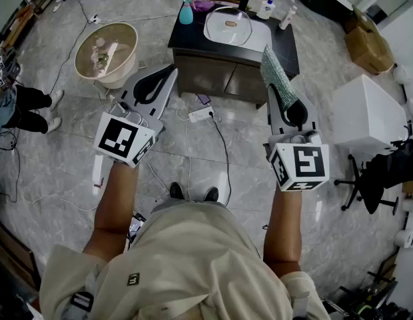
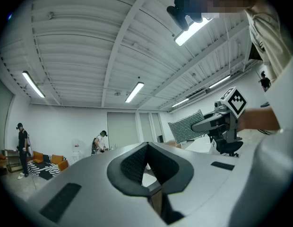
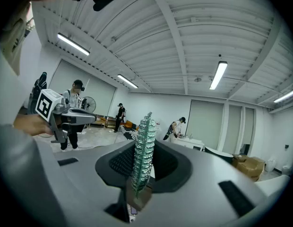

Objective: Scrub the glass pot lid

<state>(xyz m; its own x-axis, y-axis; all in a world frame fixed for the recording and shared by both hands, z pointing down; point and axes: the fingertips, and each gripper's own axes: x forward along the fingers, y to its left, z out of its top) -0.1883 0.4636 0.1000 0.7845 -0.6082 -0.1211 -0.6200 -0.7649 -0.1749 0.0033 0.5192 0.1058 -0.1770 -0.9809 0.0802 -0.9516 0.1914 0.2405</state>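
Forearms are holding the right claw [image 1: 278, 93], pinching a green mesh scouring pad [image 1: 273, 69] ready for scrubbing, and the empty, pressed-together left claw [image 1: 168, 72] short of the round glass pot lid [image 1: 228, 24] lying in a white sink [image 1: 256, 42].

The left gripper [image 1: 170, 71] and right gripper [image 1: 278, 93] are shelled in pale grey, black-padded inside the jaws. Behind the jaws, white cubes [image 1: 124, 139] with black square markers are mounted. A beige shirt [image 1: 186, 259] is worn.
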